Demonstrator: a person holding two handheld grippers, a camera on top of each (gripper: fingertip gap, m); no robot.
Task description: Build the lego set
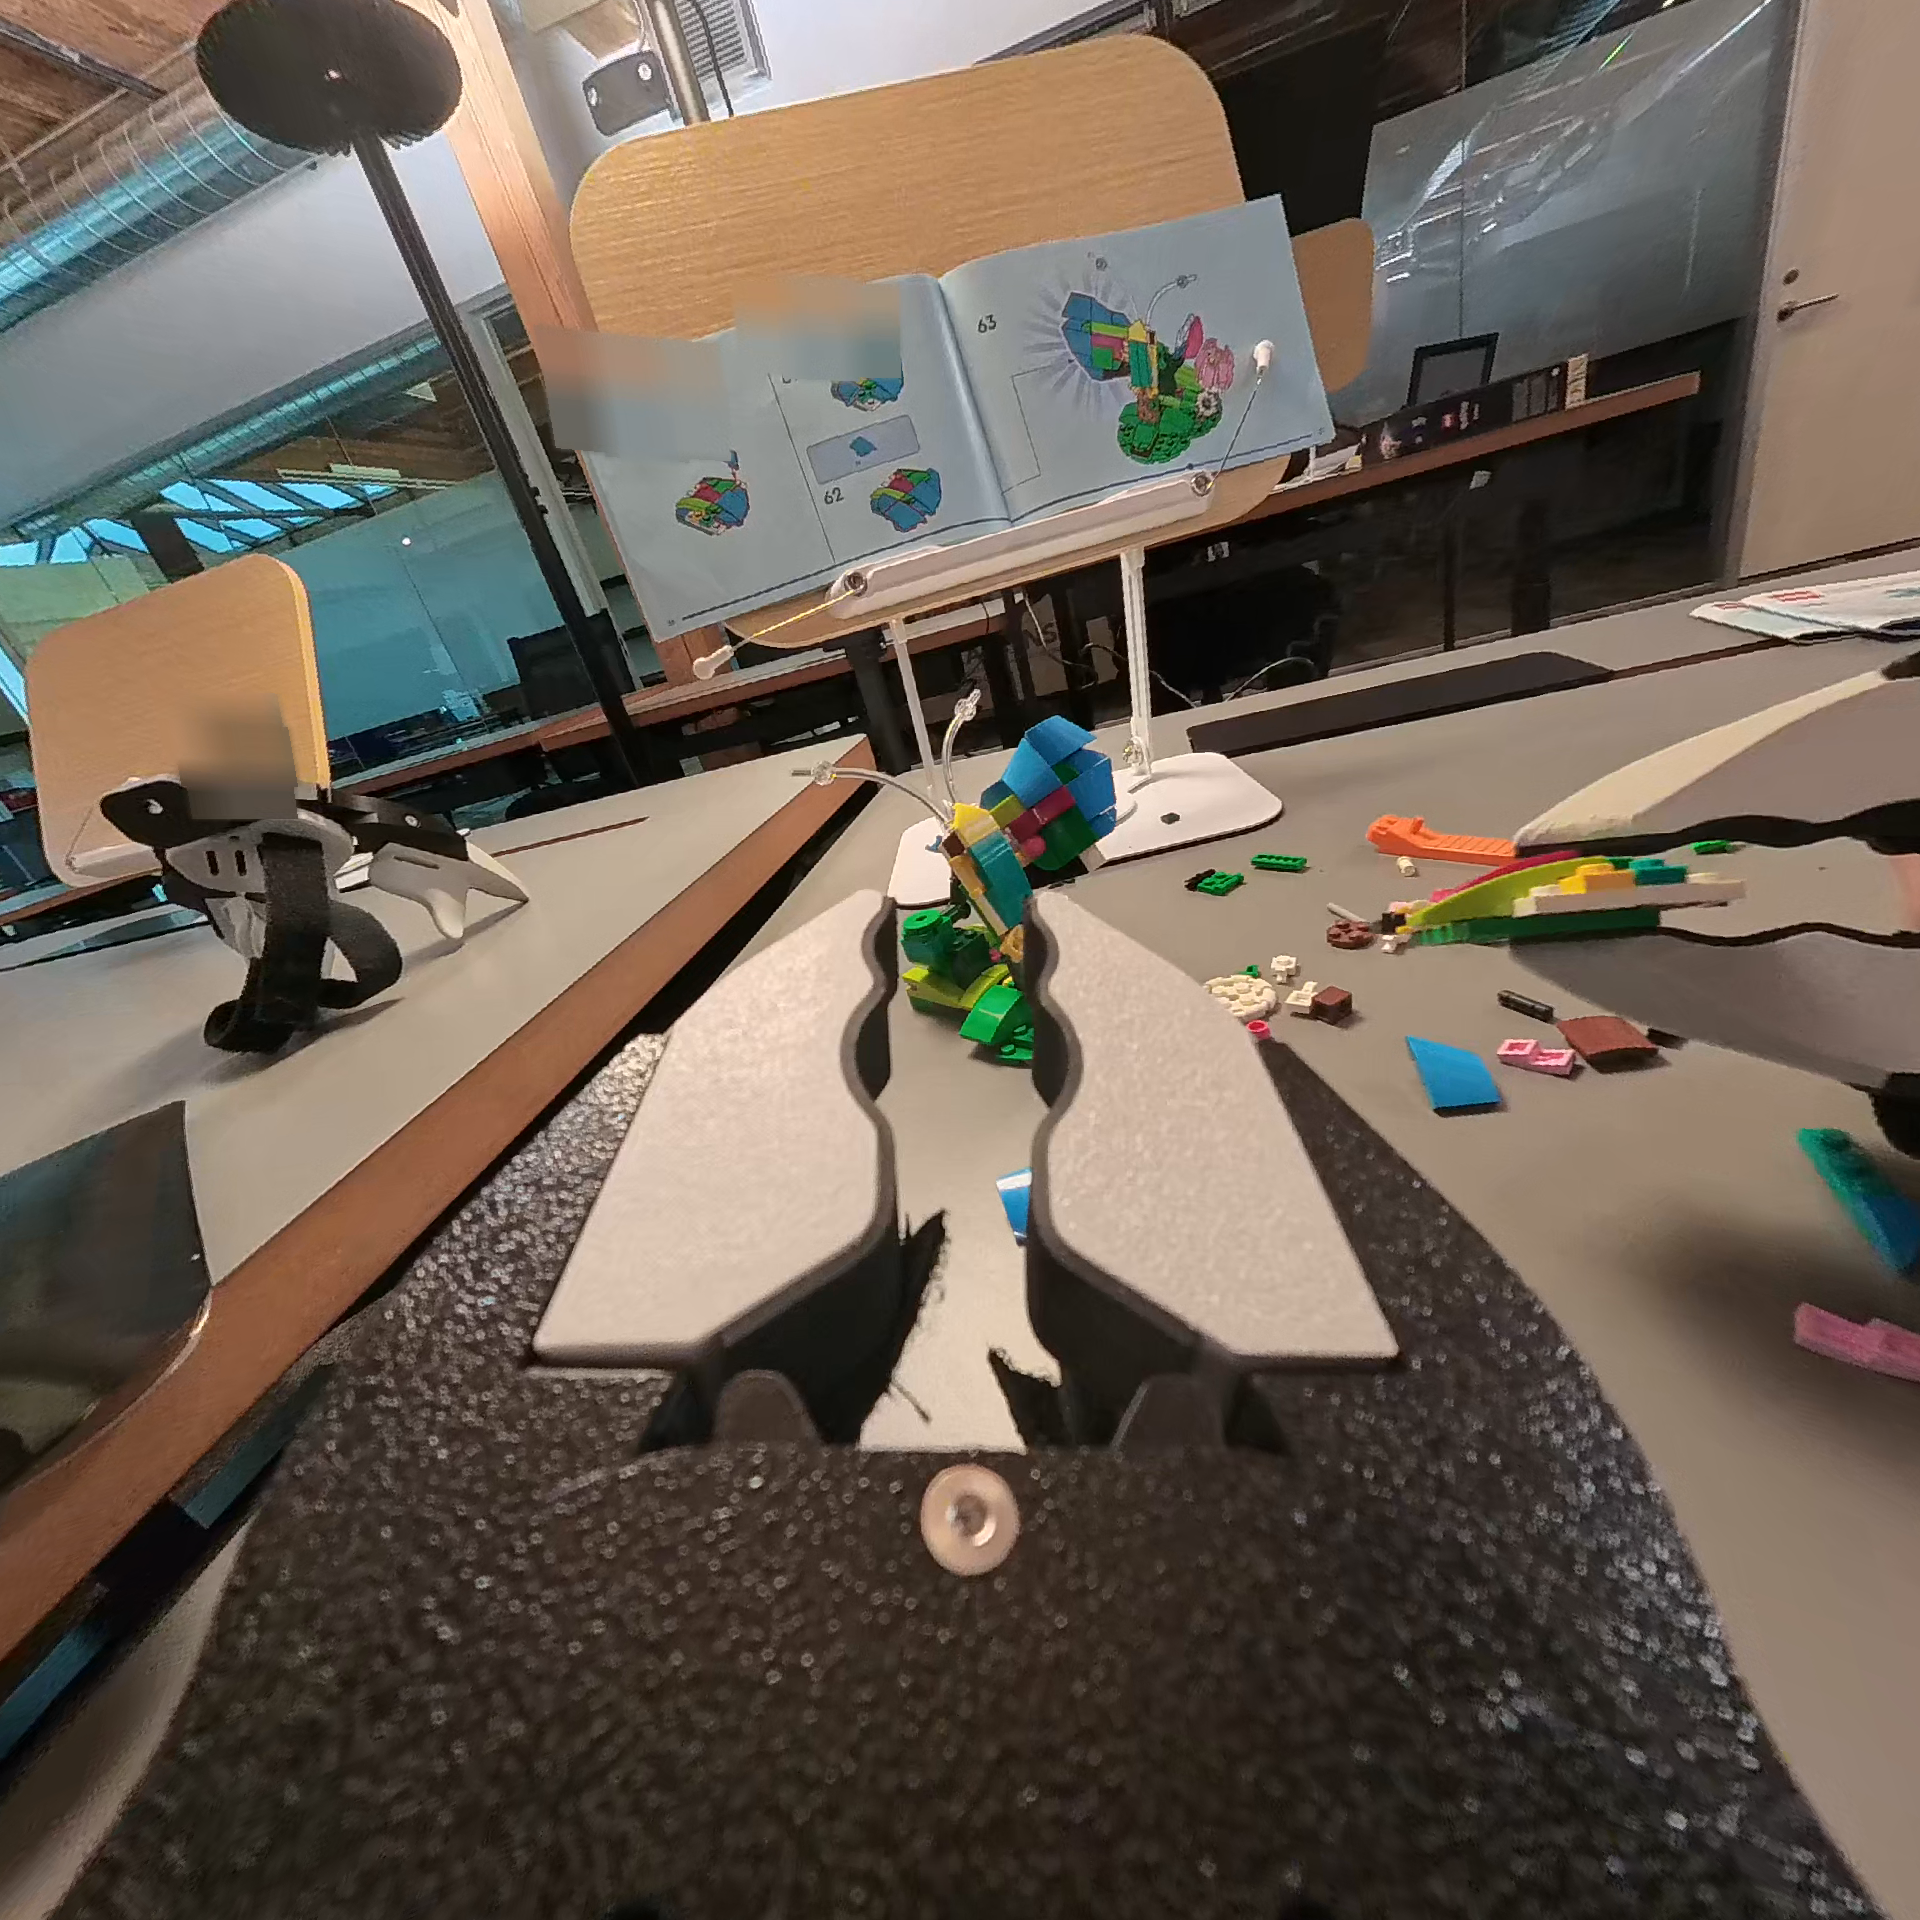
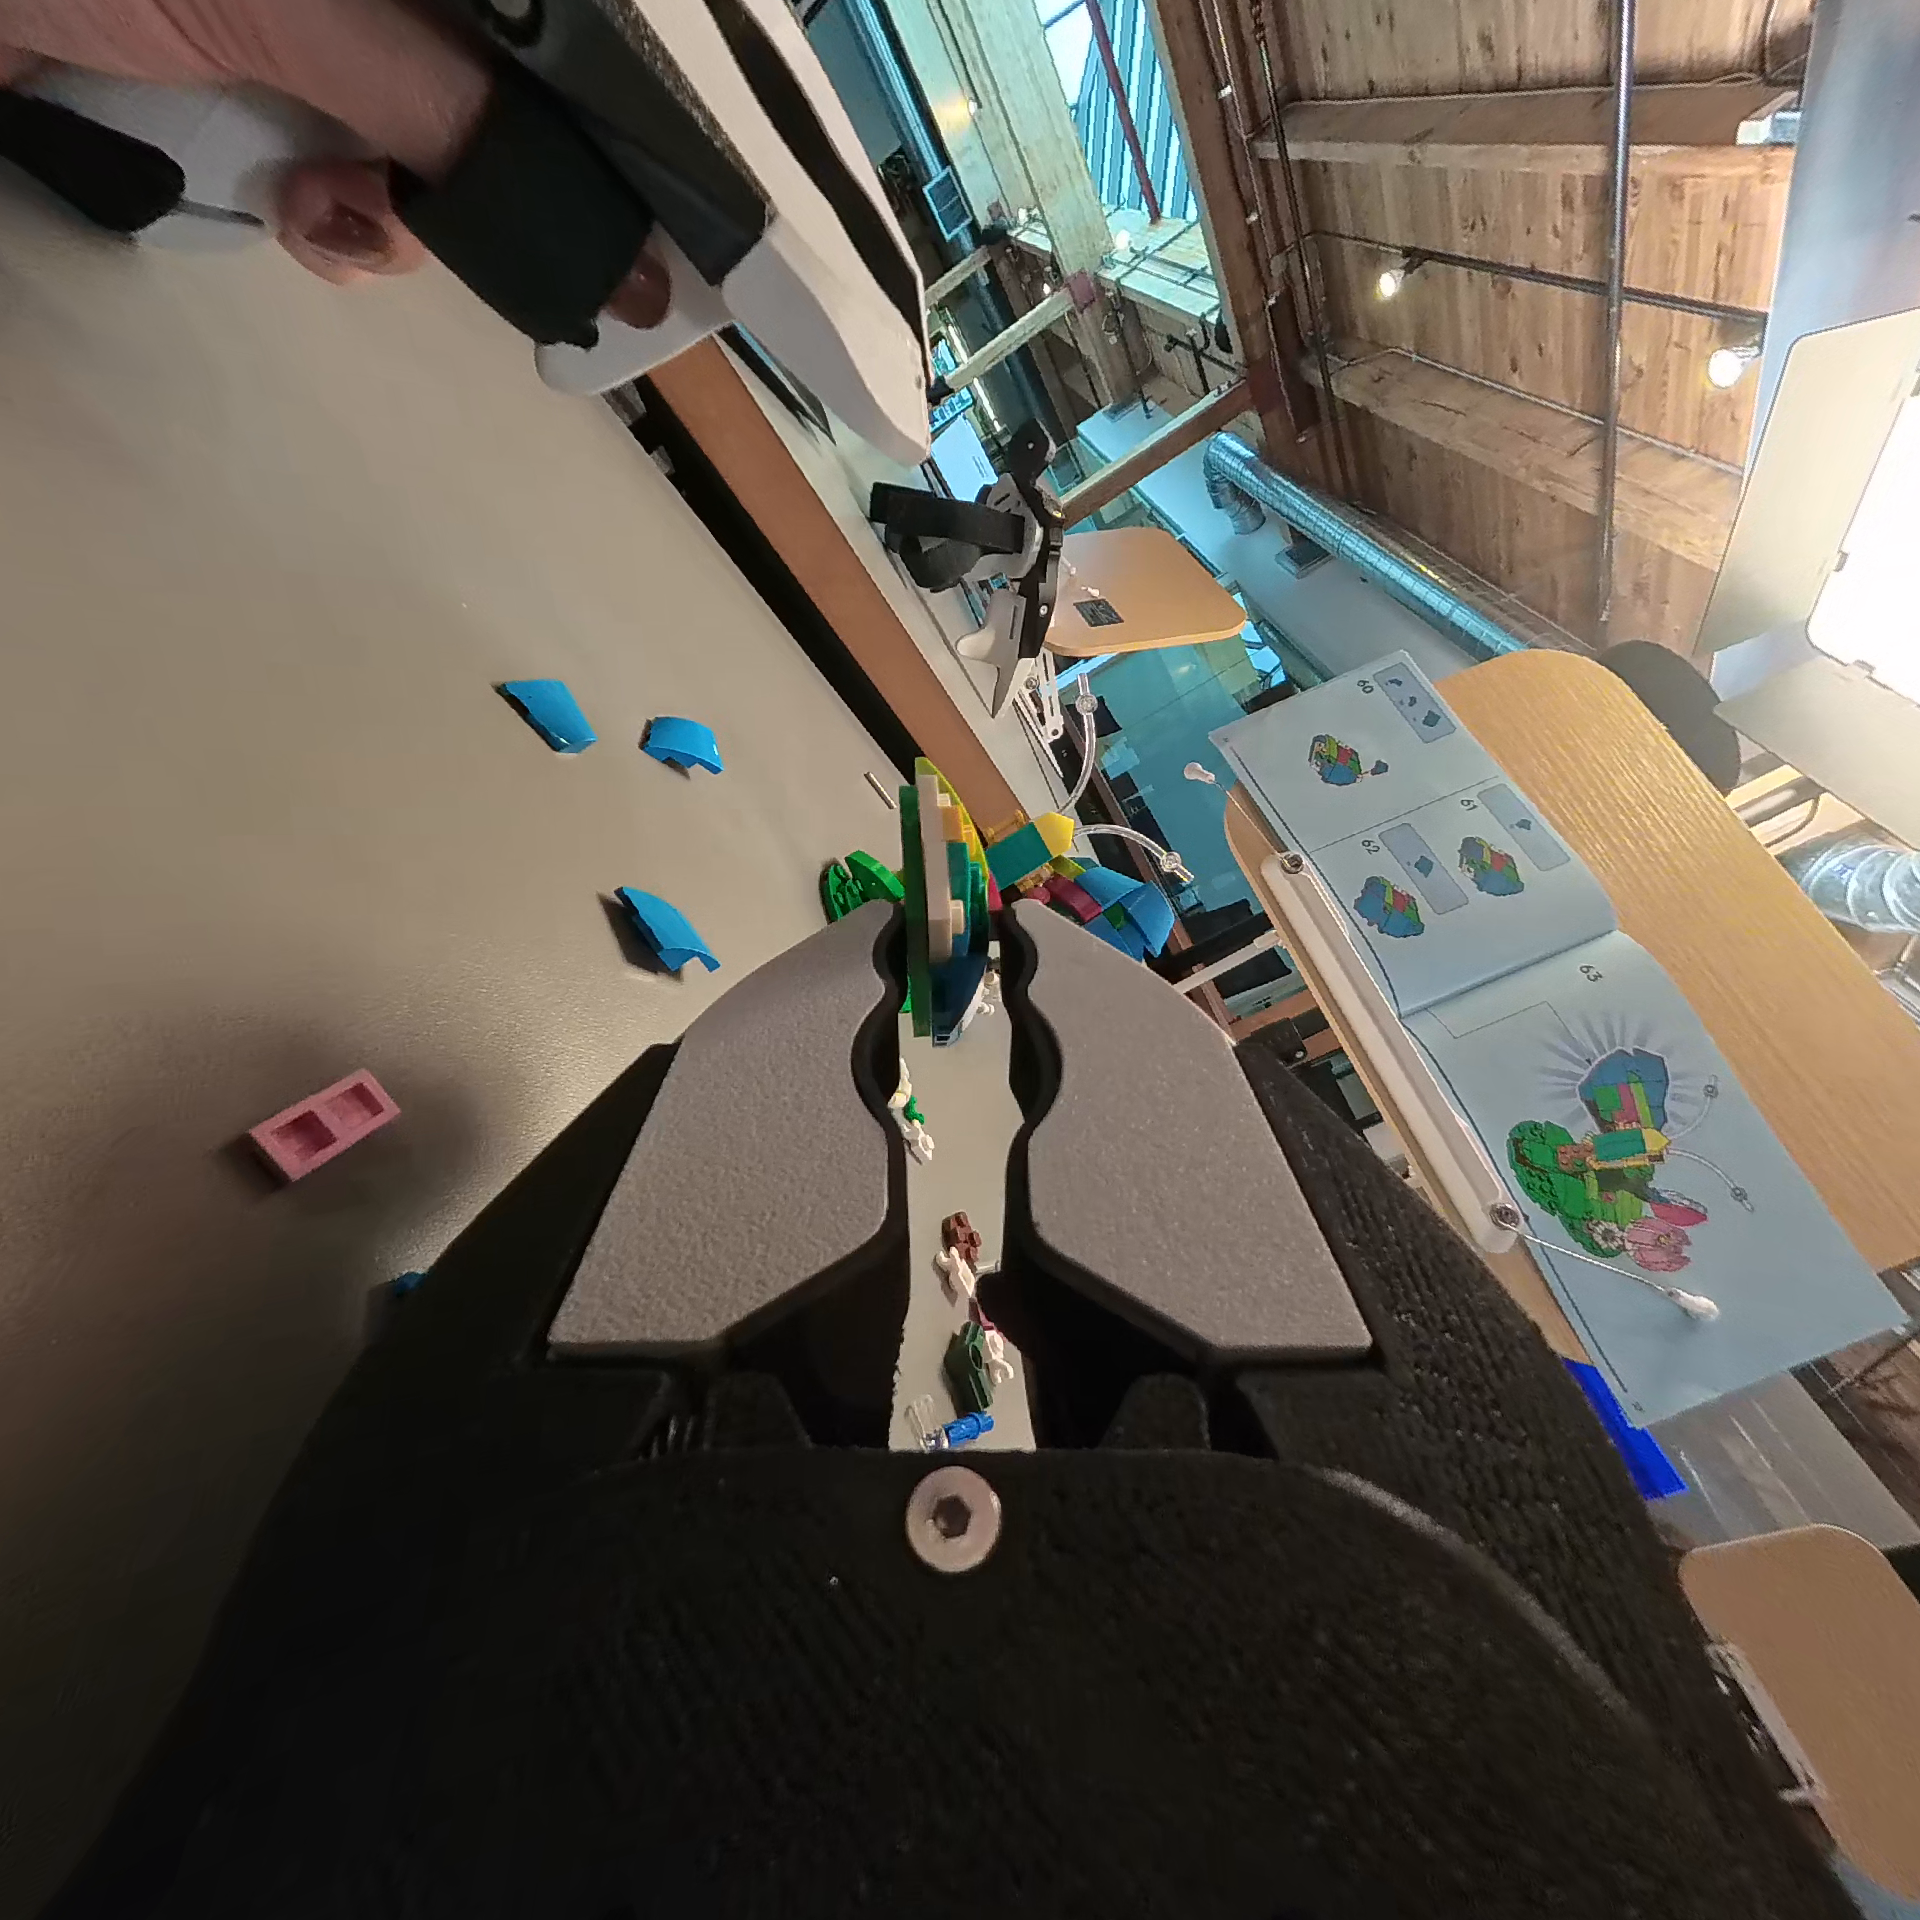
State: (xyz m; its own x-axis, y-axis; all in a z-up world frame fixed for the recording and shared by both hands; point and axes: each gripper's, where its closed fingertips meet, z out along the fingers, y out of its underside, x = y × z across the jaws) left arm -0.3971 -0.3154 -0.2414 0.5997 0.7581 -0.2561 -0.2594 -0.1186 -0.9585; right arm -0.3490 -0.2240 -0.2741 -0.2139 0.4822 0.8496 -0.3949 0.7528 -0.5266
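The part-built butterfly model point(image 1: 1003, 847), with a blue wing, clear antennae and a green leafy base point(image 1: 951, 961), stands on the grey table point(image 1: 1195, 1164). My left gripper point(image 1: 961, 920) is open and empty, and the model shows just beyond its fingertips. In the right wrist view the left gripper point(image 2: 831, 343) is in a person's hand, apart from the model point(image 2: 1049, 862). My right gripper point(image 2: 945, 925) is shut on a flat, layered green, lime, white and pink wing assembly point(image 2: 930, 904). In the left wrist view it holds the wing point(image 1: 1507, 899) level above the table, right of the model.
Loose pieces lie right of the model: an orange brick separator point(image 1: 1439, 840), a white round flower point(image 1: 1245, 995), a blue slope point(image 1: 1455, 1075), pink point(image 1: 1536, 1057) and brown point(image 1: 1605, 1042) pieces. An open instruction booklet point(image 1: 966, 416) rests on a stand behind. A spare gripper point(image 1: 291, 883) lies on the neighbouring table. My right fingertips sit around 11 cm from my left ones. From either gripper's tips it is about 20 cm to the green leafy base point(image 1: 951, 961).
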